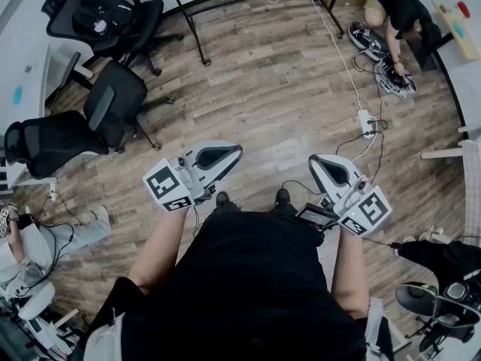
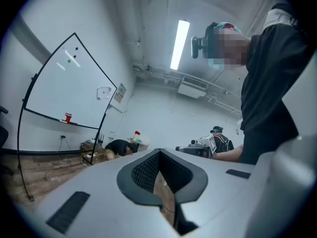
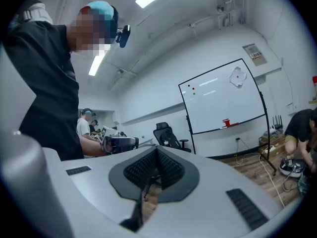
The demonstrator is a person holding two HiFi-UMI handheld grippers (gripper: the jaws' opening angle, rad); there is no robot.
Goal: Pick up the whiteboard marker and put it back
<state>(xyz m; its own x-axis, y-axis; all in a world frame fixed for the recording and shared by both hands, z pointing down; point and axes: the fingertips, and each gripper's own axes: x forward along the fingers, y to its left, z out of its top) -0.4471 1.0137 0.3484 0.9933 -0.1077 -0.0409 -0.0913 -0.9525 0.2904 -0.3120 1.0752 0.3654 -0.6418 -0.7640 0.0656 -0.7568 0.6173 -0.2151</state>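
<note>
No whiteboard marker can be made out in any view. A whiteboard (image 2: 64,86) on a black stand shows in the left gripper view, with a small red object (image 2: 68,118) on its ledge. The right gripper view shows the same whiteboard (image 3: 223,100) and red object (image 3: 226,123). My left gripper (image 1: 234,151) and right gripper (image 1: 319,161) are held out in front of my body over the wooden floor. Both are shut, the jaws meeting with nothing between them, as the left gripper (image 2: 159,155) and right gripper (image 3: 156,155) views show.
Black office chairs (image 1: 105,96) stand at the left. A person (image 1: 394,10) crouches at the far right near shoes, and a power strip (image 1: 368,122) with cables lies on the floor. The whiteboard stand's legs (image 1: 192,25) cross the floor ahead. Another person (image 1: 52,235) sits at the left.
</note>
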